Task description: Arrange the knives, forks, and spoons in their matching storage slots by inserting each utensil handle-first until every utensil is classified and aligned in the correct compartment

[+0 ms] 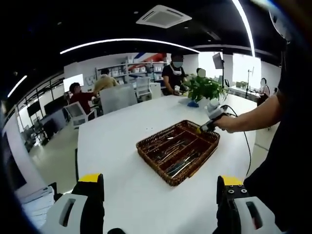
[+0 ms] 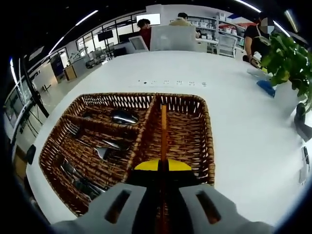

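The right gripper (image 2: 163,168), held in a hand (image 1: 228,123) on an outstretched forearm, reaches over the wicker tray's (image 1: 146,146) far end, jaws clenched on a thin brown-handled utensil (image 2: 164,129), perhaps a knife, pointing into the right-hand compartment. The left gripper (image 1: 158,192) hangs back above the white table (image 1: 122,126), jaws spread wide, holding nothing.

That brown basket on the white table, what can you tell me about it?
The wicker tray is brown woven cane, rectangular and shallow, lying flat on the white table. Woven walls split it into several long slots; metal cutlery lies in some. The right gripper hovers over its near edge, jaws shut on a thin orange stick reaching over one wide slot.
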A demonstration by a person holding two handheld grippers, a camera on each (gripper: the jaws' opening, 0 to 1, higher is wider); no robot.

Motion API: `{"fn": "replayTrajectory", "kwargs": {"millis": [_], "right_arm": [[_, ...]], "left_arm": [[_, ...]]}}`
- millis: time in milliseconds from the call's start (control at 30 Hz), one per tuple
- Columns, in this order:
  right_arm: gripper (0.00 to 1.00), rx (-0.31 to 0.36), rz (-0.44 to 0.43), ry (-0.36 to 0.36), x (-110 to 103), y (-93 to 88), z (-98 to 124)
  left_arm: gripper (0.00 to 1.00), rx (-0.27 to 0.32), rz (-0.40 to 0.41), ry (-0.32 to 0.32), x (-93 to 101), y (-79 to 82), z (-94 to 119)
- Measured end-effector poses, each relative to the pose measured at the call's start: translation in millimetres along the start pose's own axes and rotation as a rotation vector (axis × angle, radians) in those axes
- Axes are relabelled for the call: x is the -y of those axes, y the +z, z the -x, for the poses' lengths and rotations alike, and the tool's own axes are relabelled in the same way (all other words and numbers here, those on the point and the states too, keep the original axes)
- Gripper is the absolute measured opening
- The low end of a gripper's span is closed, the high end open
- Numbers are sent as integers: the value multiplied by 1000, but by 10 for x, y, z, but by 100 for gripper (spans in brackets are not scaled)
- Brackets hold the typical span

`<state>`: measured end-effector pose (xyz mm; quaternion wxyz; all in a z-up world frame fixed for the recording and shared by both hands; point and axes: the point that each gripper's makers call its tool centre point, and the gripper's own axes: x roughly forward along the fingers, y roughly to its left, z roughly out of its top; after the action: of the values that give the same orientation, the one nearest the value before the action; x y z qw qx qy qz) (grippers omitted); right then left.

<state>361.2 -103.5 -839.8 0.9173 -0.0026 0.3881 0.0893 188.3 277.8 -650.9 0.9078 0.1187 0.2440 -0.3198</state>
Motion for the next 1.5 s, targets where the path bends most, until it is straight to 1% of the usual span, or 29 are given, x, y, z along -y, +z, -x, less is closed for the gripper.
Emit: {"fn": "replayTrajectory", "kwargs": {"millis": [200,300,433,600,667,733,833,867,900,933,967,1033,1100,1167,1233,1267,1300,1333,1367,1433,1500], "right_arm": [[0,-14,-1,-2,11,-14,-81],[0,-30,1,-13,32,-57,-126],[0,-38,20,-20,55,-105,-162],[1,-53,20,-17,55,-172,-189],[1,-45,24,-18,57,-152,-190],[1,-47,26,-13,51,-148,-196],[2,-53,8,18,20,-142,-201],[2,-53,23,26,13,-139,-195],[2,-27,80,44,3,-104,-188],[2,-24,109,26,35,-103,-168],[2,-28,108,23,38,-112,-152],[3,-1,97,45,15,-64,-105],[13,44,123,41,37,33,-51],[20,56,122,43,47,84,4],[24,77,136,45,64,144,47],[28,82,143,43,70,164,70],[33,100,155,51,63,209,108],[38,104,157,54,60,220,120],[45,123,178,69,51,269,152],[56,132,187,77,41,301,193],[67,161,214,92,17,372,276]], "left_arm": [[100,-4,9,13,-7,-54,67],[100,-12,7,20,-13,-93,87],[100,-13,10,25,-4,-98,116],[100,-11,15,33,-10,-102,142],[100,-11,14,32,-3,-102,143],[100,-11,13,31,2,-105,139],[100,-9,12,29,9,-97,131],[100,-6,11,27,18,-86,124],[100,-4,9,26,25,-78,119],[100,-3,9,25,35,-71,112],[100,-1,8,23,44,-63,104],[100,4,5,20,51,-48,95],[100,12,8,18,51,-34,87],[100,20,12,13,53,-21,75],[100,28,13,8,60,-4,55],[100,32,12,5,68,9,43],[100,35,10,2,75,19,32],[100,38,11,0,87,32,18],[100,45,13,-5,96,48,1],[100,54,13,-13,117,81,-36],[100,62,10,-21,131,111,-74]]}}
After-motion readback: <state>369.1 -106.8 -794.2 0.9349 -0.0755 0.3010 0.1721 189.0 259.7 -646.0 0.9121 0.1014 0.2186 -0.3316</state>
